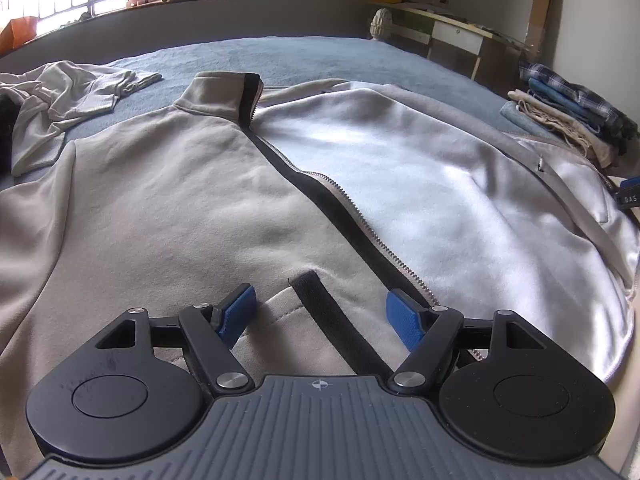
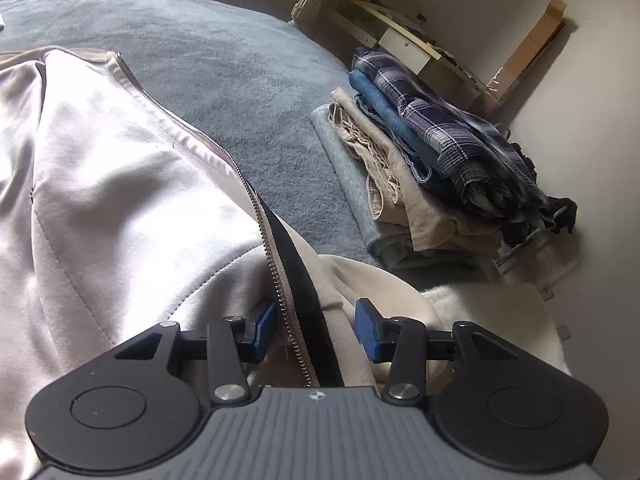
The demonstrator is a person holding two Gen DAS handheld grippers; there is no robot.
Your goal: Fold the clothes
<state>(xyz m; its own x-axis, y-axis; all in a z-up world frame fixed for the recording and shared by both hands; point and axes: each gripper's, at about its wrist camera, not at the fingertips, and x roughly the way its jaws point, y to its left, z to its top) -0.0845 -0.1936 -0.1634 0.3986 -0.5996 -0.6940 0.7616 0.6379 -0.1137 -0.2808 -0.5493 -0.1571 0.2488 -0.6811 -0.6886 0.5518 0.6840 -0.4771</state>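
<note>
A beige zip jacket (image 1: 168, 200) lies spread on the blue-grey bed cover (image 1: 304, 56), collar away from me. Its left front panel lies shut and the other is thrown back, baring the white lining (image 1: 420, 184). My left gripper (image 1: 320, 314) hovers open over the hem, with a black-trimmed pocket edge (image 1: 320, 308) between its blue pads (image 1: 236, 312), untouched. In the right wrist view my right gripper (image 2: 316, 330) stands open astride the thrown-back panel's zipper edge (image 2: 280, 292) and black trim (image 2: 304, 280). The fabric lies between the pads, and no pad clearly presses on it.
A stack of folded clothes (image 2: 432, 168), plaid shirt on top, sits at the bed's right side by the wall (image 1: 576, 112). A crumpled beige garment (image 1: 72, 104) lies at the far left. A low desk (image 1: 452, 32) stands beyond the bed.
</note>
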